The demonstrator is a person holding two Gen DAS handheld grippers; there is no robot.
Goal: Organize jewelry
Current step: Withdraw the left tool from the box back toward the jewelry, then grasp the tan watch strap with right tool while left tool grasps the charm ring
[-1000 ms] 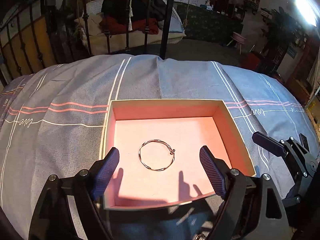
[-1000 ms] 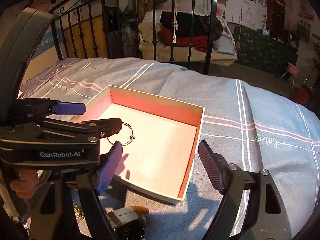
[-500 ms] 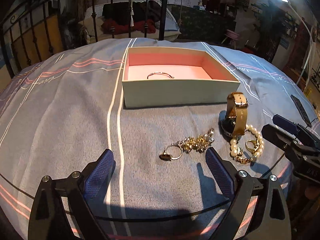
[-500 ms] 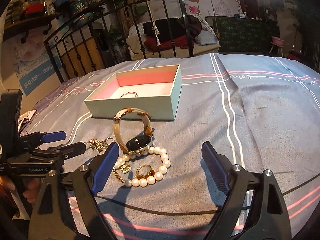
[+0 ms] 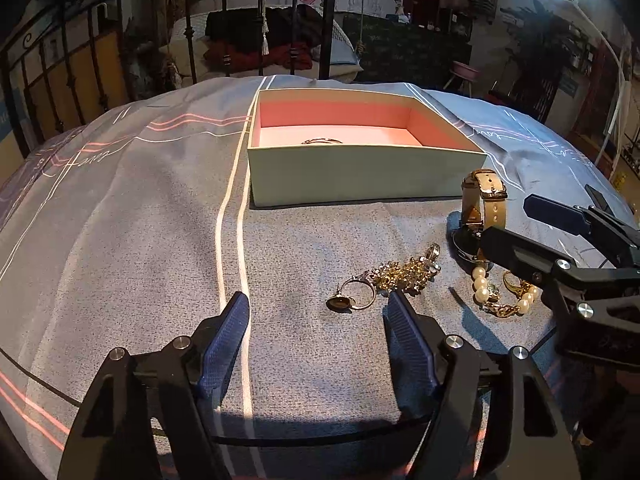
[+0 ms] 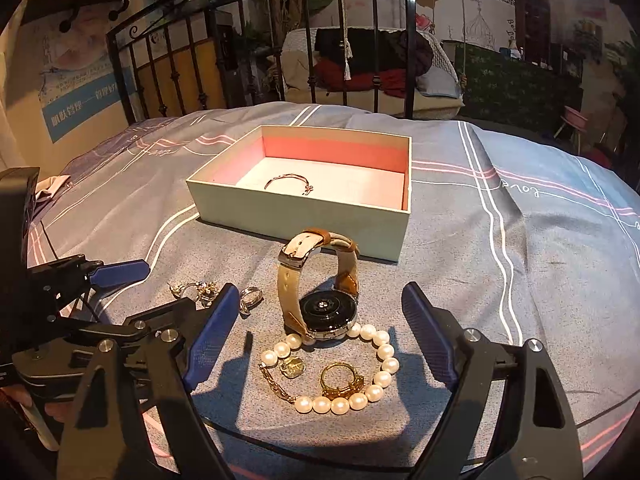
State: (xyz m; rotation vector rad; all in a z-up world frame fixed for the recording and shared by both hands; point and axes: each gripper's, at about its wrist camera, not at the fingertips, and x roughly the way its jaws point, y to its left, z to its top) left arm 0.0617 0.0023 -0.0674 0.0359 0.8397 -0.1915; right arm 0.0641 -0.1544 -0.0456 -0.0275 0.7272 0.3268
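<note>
Dim room, warm overhead light, hard shadows, sharp focus, fisheye-bent edges.

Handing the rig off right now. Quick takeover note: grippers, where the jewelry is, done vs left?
Left gripper: open, empty, jaws just closing partway, near the gold ring and chain cluster.
Right gripper: open, empty, over the watch, pearl bracelet and second ring.
Done: thin bangle in the box.
Left: everything else on the bedspread.

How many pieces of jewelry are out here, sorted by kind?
Bangle, in the box: 1
Watch: 1
Pearl bracelet: 1
Gold rings: 2
Gold sparkly piece, kind unclear: 1
Total: 6
</note>
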